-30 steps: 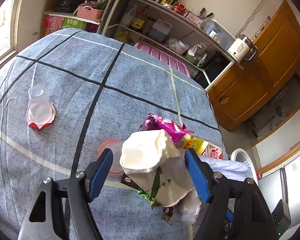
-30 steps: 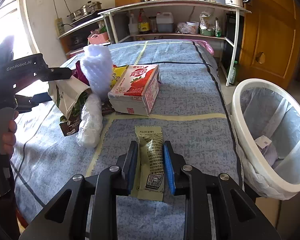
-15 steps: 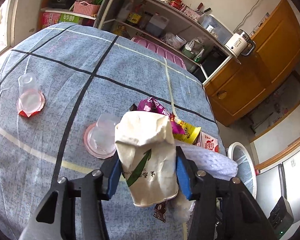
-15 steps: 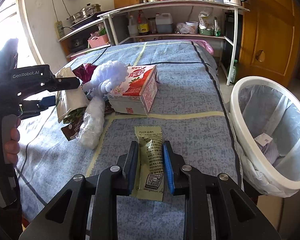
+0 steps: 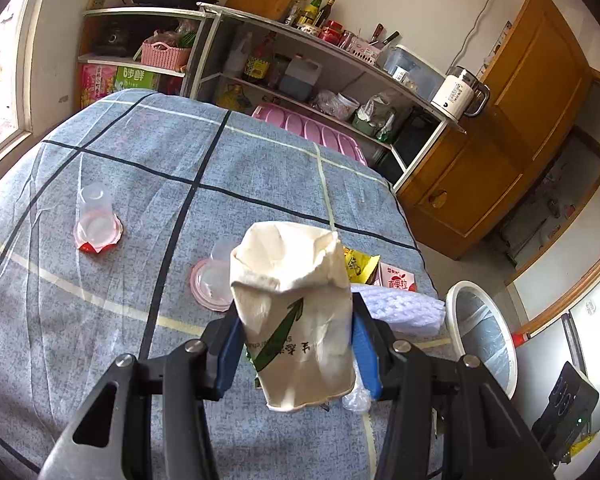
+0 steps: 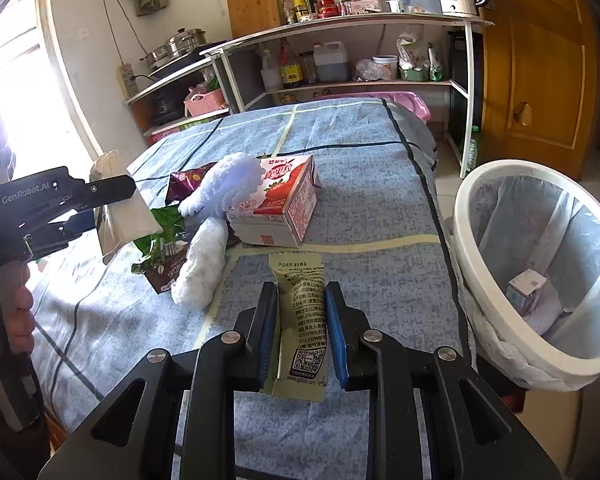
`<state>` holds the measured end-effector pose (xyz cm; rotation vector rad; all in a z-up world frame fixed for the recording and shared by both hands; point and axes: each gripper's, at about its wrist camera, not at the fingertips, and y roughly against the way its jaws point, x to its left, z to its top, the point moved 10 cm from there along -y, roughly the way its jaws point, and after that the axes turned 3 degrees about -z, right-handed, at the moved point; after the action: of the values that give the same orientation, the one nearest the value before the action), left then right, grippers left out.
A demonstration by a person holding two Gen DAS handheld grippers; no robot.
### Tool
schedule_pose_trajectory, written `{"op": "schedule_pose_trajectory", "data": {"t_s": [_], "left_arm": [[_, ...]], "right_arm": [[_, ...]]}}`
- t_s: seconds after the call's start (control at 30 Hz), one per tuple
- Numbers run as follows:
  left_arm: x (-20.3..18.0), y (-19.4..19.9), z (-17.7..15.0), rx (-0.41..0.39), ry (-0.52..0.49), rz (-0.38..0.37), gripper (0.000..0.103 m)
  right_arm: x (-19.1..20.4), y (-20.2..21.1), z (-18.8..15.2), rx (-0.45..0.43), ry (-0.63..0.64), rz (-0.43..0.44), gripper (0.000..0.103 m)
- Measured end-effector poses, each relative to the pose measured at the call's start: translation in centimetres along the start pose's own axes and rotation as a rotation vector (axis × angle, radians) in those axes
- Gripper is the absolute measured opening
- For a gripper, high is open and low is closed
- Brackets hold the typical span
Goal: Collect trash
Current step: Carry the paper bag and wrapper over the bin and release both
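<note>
Our left gripper [image 5: 296,344] has just closed its jaws on the crumpled paper cup [image 5: 294,316]; blue pads press both sides and we hold it clear of the blue tablecloth [image 5: 100,320]. Our right gripper [image 6: 302,332] is nearly closed, straddling the flat tan sachet [image 6: 302,320] on the cloth; pad contact unclear. The white bin [image 6: 496,264] sits just beside the table edge.
</note>
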<state>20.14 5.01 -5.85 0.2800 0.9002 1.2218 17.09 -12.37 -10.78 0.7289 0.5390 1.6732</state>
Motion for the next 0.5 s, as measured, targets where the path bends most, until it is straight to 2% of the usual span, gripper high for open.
{"op": "schedule_pose_trajectory", "data": {"t_s": [0.23,0.5], "left_arm": [[-1.7,2.3,-0.1,-0.031,-0.027,-0.039,0.051],[-7.0,2.5,-1.1,-0.014,-0.132,-0.112,0.051]], "right_arm": [[-0.5,1.5,0.6,-0.034,-0.009,0.014,0.025],[-2.2,3.7,1.7,-0.080,-0.029,0.004,0.025]]}}
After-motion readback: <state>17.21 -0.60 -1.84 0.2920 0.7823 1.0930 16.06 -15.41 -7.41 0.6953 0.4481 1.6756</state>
